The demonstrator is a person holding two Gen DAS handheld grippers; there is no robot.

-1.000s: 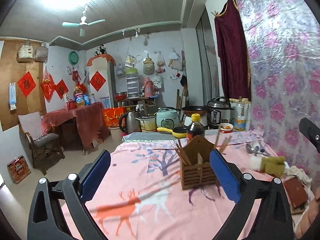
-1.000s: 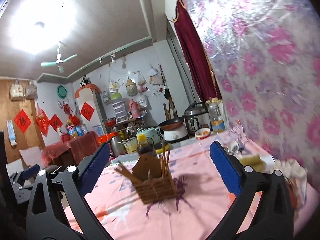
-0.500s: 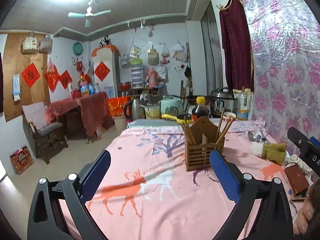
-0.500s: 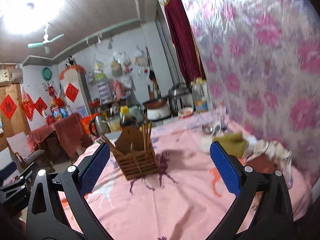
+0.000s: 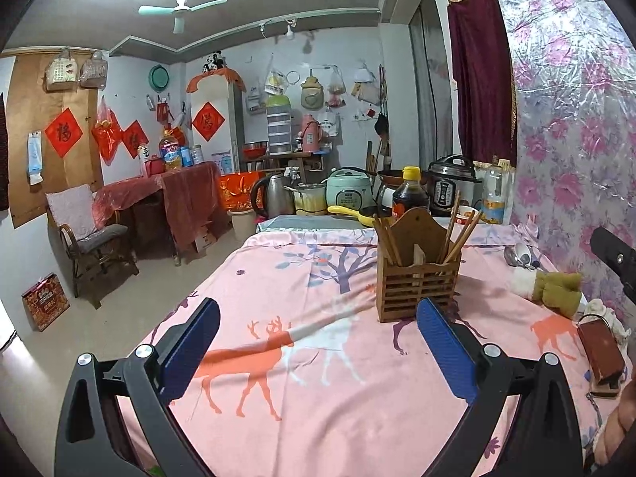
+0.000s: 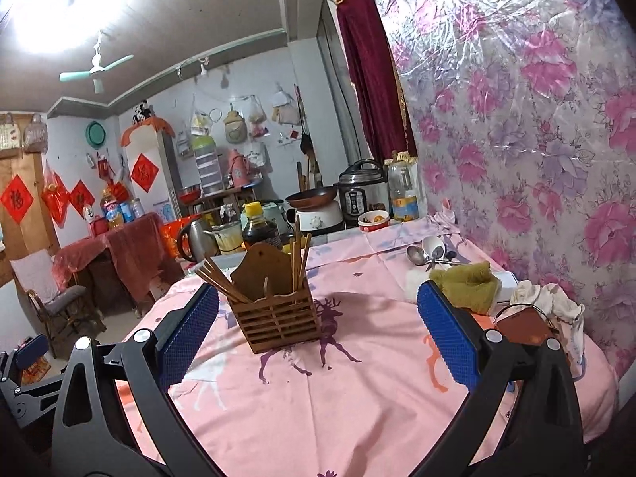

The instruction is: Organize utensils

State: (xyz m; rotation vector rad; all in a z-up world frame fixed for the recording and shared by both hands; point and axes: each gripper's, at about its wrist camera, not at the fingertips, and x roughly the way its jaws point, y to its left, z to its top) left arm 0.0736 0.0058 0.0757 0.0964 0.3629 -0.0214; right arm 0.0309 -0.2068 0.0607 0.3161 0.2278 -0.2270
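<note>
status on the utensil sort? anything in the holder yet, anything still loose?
Done: chopsticks already stand in both compartments of the wooden holder.
In hand: nothing. The left gripper and right gripper are both open and empty, above the tablecloth.
Left: metal spoons still lie loose near the wall, beside the green cloth.

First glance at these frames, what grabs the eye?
The wooden utensil holder stands mid-table on the pink deer-print tablecloth, chopsticks fanning out of both compartments. Metal spoons lie loose near the floral wall. Both the left gripper and the right gripper are open and empty.
</note>
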